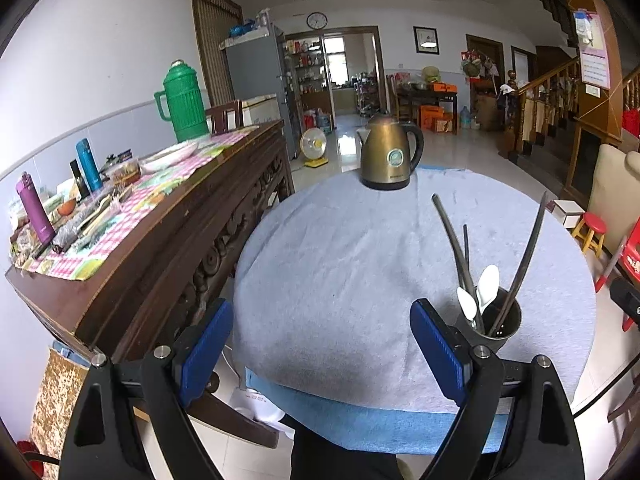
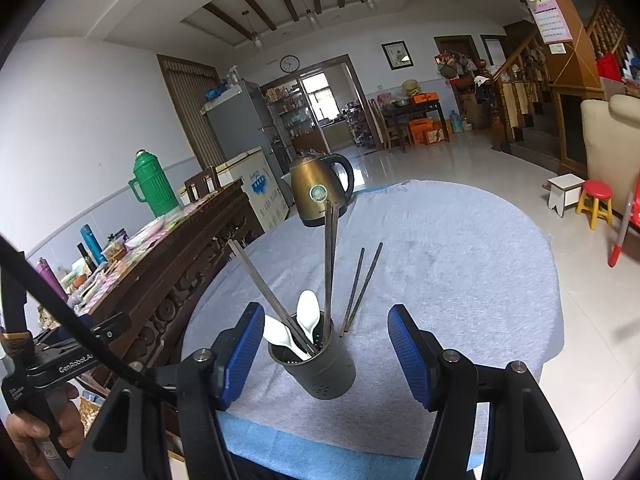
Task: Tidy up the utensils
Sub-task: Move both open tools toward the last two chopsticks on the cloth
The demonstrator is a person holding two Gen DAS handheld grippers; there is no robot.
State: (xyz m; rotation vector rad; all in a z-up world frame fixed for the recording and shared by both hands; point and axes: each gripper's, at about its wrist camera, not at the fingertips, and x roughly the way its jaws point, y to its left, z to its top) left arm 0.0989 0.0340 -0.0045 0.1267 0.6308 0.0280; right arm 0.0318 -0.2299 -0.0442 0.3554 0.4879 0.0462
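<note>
A dark perforated utensil holder [image 2: 320,368] stands on the grey cloth of the round table [image 2: 460,280]. It holds two white spoons [image 2: 309,312] and several dark chopsticks [image 2: 330,256]. One pair of chopsticks [image 2: 362,286] lies flat on the cloth just right of it. My right gripper [image 2: 326,344] is open and empty, its blue pads either side of the holder. My left gripper [image 1: 322,344] is open and empty over the table's near edge. The holder [image 1: 490,326] sits just right of its right pad.
A bronze electric kettle [image 1: 390,156] stands at the table's far edge. A long wooden sideboard [image 1: 160,240] crowded with flasks and dishes runs close along the left. A red stool [image 2: 596,200] and a chair stand on the tiled floor at right.
</note>
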